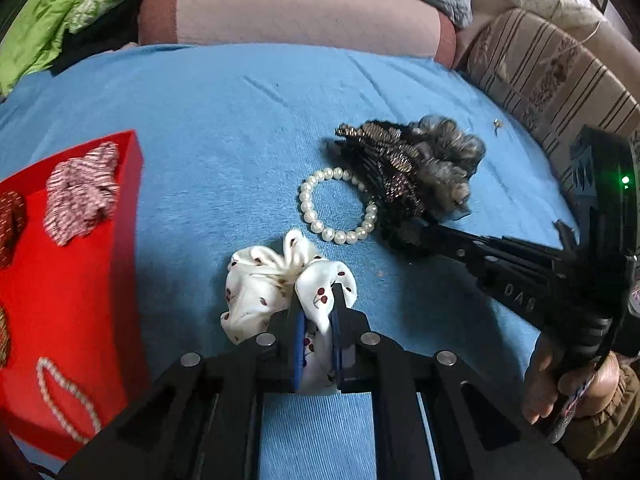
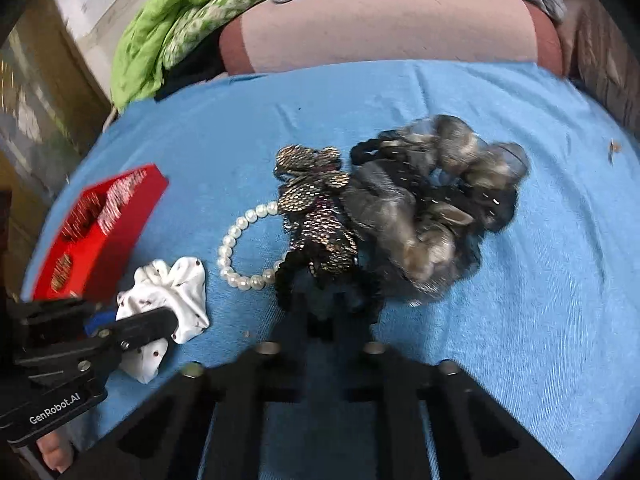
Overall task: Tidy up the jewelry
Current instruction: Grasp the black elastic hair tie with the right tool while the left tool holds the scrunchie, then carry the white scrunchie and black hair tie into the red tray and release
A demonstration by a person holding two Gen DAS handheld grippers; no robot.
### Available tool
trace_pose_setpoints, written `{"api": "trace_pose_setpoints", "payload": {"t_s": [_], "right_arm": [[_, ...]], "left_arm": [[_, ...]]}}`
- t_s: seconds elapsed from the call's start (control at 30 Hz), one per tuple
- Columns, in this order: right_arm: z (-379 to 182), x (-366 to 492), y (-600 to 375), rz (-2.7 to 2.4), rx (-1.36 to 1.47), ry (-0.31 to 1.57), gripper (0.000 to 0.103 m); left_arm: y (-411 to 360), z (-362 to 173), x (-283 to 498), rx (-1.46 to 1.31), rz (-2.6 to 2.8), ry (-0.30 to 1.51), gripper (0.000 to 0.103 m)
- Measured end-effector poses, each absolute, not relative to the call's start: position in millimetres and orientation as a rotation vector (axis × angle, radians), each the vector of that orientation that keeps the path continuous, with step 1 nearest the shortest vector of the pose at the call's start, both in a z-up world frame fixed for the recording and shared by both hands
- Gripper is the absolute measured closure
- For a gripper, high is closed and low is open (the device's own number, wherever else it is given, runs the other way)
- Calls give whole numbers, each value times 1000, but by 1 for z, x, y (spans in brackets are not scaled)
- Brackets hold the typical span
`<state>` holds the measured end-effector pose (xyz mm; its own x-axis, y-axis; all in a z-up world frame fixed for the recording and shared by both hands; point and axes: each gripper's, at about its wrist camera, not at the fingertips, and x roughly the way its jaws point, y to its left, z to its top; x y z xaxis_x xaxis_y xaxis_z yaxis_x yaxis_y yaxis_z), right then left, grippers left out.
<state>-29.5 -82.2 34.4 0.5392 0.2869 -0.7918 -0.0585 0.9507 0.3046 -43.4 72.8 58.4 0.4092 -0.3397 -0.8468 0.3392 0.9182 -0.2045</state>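
Observation:
My left gripper (image 1: 316,308) is shut on a white cherry-print scrunchie (image 1: 256,280) lying on the blue sheet; the right wrist view shows it low on the left (image 2: 160,320). My right gripper (image 2: 324,312) is shut on the frilly edge of a black sequined scrunchie (image 2: 320,216), and in the left wrist view it reaches in from the right (image 1: 404,236). A pearl bracelet (image 1: 336,208) lies partly under that scrunchie. A grey fluffy scrunchie (image 2: 432,208) rests against its right side. The red tray (image 1: 132,200) at the left holds a pink striped scrunchie (image 1: 80,196) and a bead strand (image 1: 68,396).
A small metal piece (image 1: 497,124) lies alone on the sheet at the far right. A pink pillow (image 1: 300,12) and a green blanket (image 2: 168,28) border the back; a striped cushion (image 1: 552,76) borders the right. A hand (image 1: 552,380) grips the right tool.

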Motion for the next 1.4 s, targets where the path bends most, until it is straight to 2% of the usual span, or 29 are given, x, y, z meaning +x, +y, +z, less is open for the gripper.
{"api": "trace_pose_setpoints", "payload": {"t_s": [0.33, 0.4, 0.47, 0.5, 0.6, 0.63, 0.67, 0.7, 1.07, 1.4], "right_arm": [[48, -62, -98, 170, 323, 977, 100], [46, -58, -100, 147, 310, 978, 90], [42, -47, -97, 128, 274, 974, 59], [38, -40, -96, 122, 265, 970, 57], [28, -24, -91, 136, 276, 990, 57], [26, -21, -88, 131, 257, 992, 63], [26, -21, -86, 118, 233, 991, 87], [27, -21, -85, 124, 233, 998, 94], [88, -75, -72, 222, 267, 915, 95], [117, -68, 25, 464, 244, 943, 95]], "left_arm": [[94, 99, -82, -98, -419, 993, 93], [98, 101, -89, -107, -416, 994, 93], [101, 101, -93, -116, -413, 999, 93], [103, 101, -95, -120, -410, 1000, 93], [108, 103, -99, -122, -398, 998, 93], [109, 104, -100, -121, -392, 996, 93], [111, 106, -100, -122, -385, 991, 93], [113, 107, -101, -125, -383, 987, 93], [148, 121, -112, -163, -334, 930, 93], [253, 123, -98, -179, -103, 899, 93]]}}
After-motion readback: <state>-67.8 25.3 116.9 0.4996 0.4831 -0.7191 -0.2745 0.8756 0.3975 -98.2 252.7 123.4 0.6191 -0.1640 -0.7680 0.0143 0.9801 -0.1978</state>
